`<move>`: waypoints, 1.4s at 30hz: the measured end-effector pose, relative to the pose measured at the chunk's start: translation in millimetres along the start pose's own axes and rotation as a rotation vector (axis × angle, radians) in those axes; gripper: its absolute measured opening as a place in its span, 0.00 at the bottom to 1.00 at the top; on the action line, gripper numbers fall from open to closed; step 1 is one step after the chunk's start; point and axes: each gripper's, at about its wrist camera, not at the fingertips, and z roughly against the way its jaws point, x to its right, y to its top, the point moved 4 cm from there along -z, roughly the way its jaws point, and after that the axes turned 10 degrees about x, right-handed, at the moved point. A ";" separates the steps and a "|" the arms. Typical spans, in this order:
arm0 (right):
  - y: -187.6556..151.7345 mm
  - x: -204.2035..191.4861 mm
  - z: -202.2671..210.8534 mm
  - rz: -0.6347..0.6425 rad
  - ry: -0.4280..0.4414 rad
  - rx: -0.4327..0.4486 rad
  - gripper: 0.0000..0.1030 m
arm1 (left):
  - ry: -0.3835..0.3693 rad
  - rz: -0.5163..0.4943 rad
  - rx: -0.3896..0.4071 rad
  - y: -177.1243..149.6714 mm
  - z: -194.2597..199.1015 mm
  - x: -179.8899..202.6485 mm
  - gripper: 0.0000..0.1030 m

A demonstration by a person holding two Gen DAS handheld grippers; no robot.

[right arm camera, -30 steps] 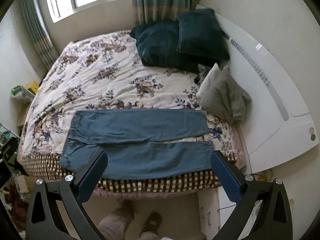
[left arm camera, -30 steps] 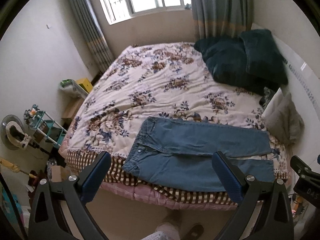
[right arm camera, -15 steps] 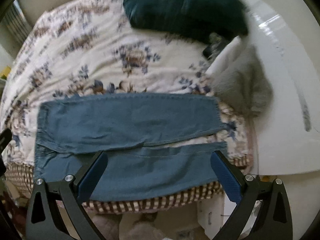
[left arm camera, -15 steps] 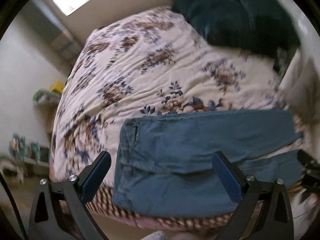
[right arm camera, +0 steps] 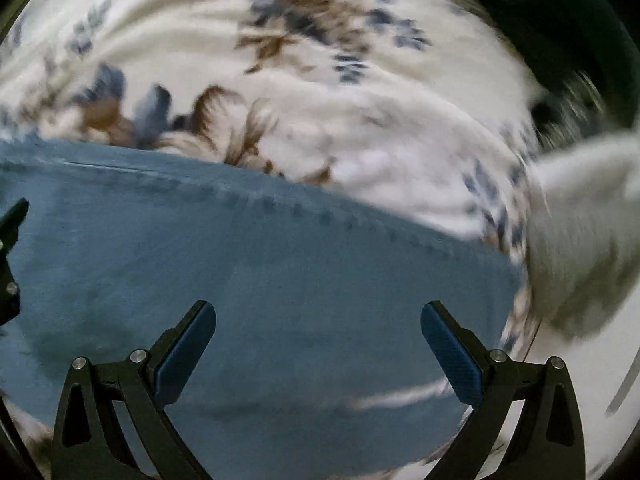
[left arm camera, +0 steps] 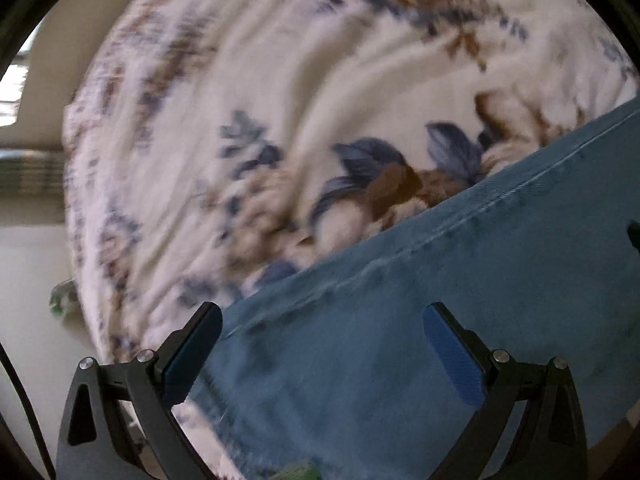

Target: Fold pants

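Observation:
Blue denim pants (left arm camera: 420, 288) lie flat on the flowered quilt (left arm camera: 280, 80). In the left wrist view my left gripper (left arm camera: 322, 346) is open and empty, close above the pants' waist end near the far left corner. In the right wrist view the pants (right arm camera: 280, 280) fill the lower half, and my right gripper (right arm camera: 318, 344) is open and empty, close above the far leg near its hem. Both views are blurred by motion.
The quilt (right arm camera: 360, 100) stretches beyond the pants. A dark green pillow (right arm camera: 560, 12) lies at the upper right and a grey-white cushion (right arm camera: 588, 248) at the right. The other gripper's tip (right arm camera: 12, 264) shows at the left edge. Wall and floor (left arm camera: 32, 300) lie left of the bed.
Both grippers have dropped fast from high above the bed's foot to just over the pants. The room has gone out of view. Jaws stayed open.

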 end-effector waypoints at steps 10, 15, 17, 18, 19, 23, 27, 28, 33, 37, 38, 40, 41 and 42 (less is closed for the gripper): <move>38.6 -20.3 -97.7 0.314 0.104 -0.094 0.98 | -0.268 -0.029 -0.063 6.0 -72.8 10.0 0.93; 41.2 -16.5 -84.3 0.339 0.230 -0.079 0.40 | -0.324 0.005 -0.046 3.3 -59.8 3.3 0.44; 38.0 -14.9 -73.9 0.331 0.245 -0.062 0.12 | -0.299 0.024 -0.035 -1.7 -45.2 -3.0 0.26; 35.8 -13.2 -69.1 0.329 0.236 -0.051 0.10 | -0.298 0.041 -0.037 -5.4 -38.6 -5.8 0.18; 32.2 -10.9 -60.8 0.335 0.222 -0.025 0.09 | -0.297 0.062 -0.029 -7.1 -31.1 -11.4 0.13; 13.7 1.3 -28.7 0.279 0.220 0.042 0.07 | -0.290 0.145 0.031 -22.0 11.2 -31.9 0.09; -13.4 20.1 14.0 0.198 0.234 0.122 0.06 | -0.285 0.253 0.078 -60.2 67.5 -45.2 0.08; -24.5 22.9 23.7 0.183 0.243 0.137 0.06 | -0.287 0.291 0.071 -76.1 81.6 -45.7 0.08; -119.5 -6.1 53.8 0.136 0.287 0.145 0.06 | -0.352 0.480 -0.013 -163.0 132.4 5.6 0.08; -205.1 -43.4 56.5 0.160 0.306 0.079 0.06 | -0.351 0.585 -0.141 -214.0 116.9 69.8 0.08; -218.6 -50.8 49.3 0.173 0.303 0.060 0.06 | -0.379 0.623 -0.195 -228.6 104.7 85.6 0.08; -244.8 -63.7 31.5 0.202 0.291 0.019 0.06 | -0.395 0.671 -0.269 -254.6 84.0 109.3 0.07; -257.3 -69.6 19.8 0.215 0.286 -0.003 0.06 | -0.398 0.681 -0.289 -263.5 74.8 118.1 0.07; -264.2 -73.2 12.4 0.230 0.279 -0.020 0.06 | -0.395 0.683 -0.311 -272.7 66.8 126.5 0.07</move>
